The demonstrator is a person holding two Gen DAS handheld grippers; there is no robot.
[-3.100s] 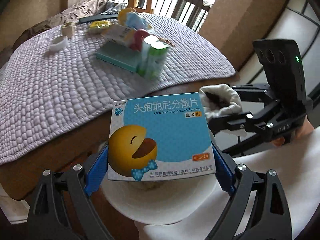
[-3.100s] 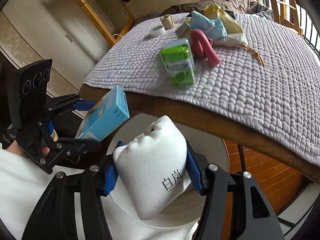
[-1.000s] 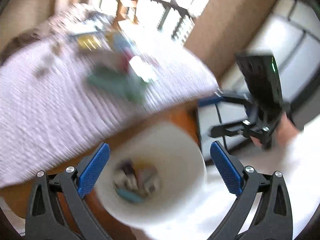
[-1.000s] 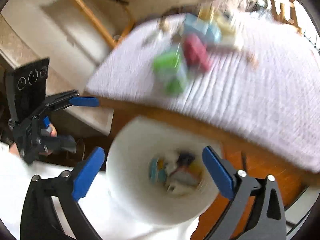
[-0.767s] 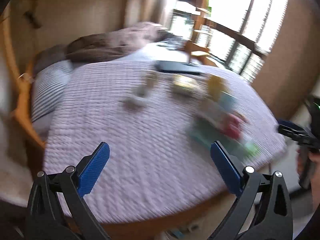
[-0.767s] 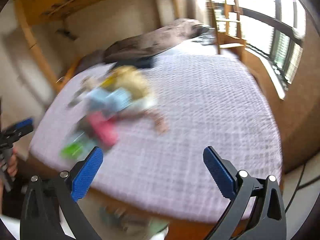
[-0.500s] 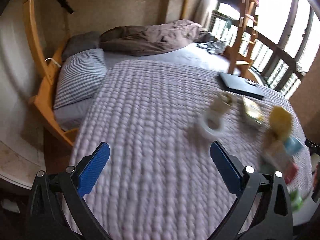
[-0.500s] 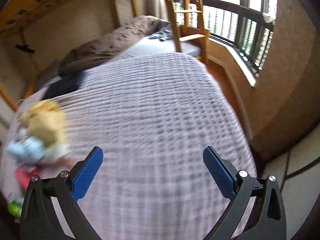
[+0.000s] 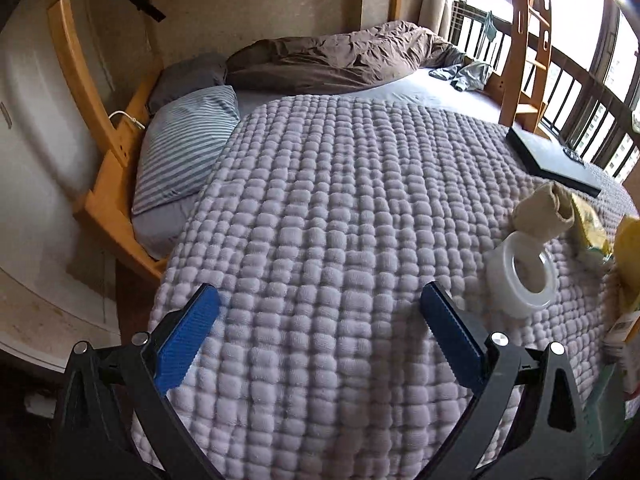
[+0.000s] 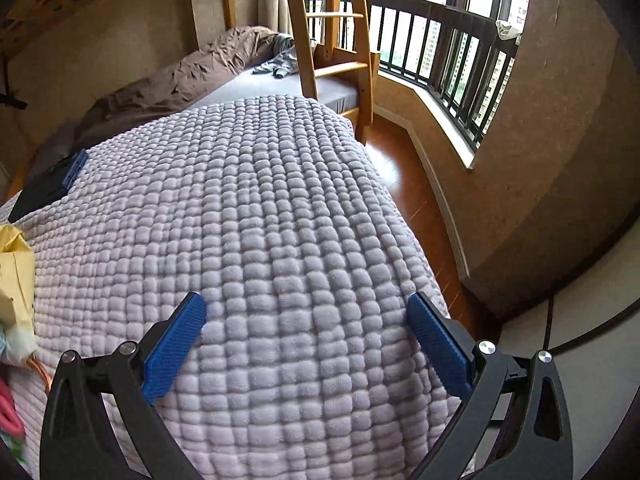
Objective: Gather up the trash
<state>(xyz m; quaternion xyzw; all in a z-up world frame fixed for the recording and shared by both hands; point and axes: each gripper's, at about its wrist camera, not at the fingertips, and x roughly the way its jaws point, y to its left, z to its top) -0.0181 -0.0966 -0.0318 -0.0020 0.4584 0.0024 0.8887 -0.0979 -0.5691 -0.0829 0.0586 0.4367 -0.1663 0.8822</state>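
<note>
My left gripper (image 9: pixel 320 320) is open and empty above the lilac quilted blanket (image 9: pixel 340 220). To its right lie a clear tape roll (image 9: pixel 522 280), a beige cardboard tube (image 9: pixel 542 212), a yellow-green wrapper (image 9: pixel 590 228) and a yellow bag (image 9: pixel 630 256). My right gripper (image 10: pixel 306 328) is open and empty over the same blanket (image 10: pixel 260 220). A yellow bag (image 10: pixel 16 272) and a pink item (image 10: pixel 8 408) sit at that view's left edge. The trash bin is out of view.
A black laptop (image 9: pixel 552 160) lies at the blanket's far side. A striped pillow (image 9: pixel 184 148) and a brown duvet (image 9: pixel 340 56) lie on the bed behind. A wooden ladder (image 10: pixel 332 40), a railed window (image 10: pixel 440 52) and wooden floor (image 10: pixel 412 200) are on the right.
Both grippers let go of the blue medicine box and the white pouch over the white bin. Both then swung up from the bin to over the bed blanket.
</note>
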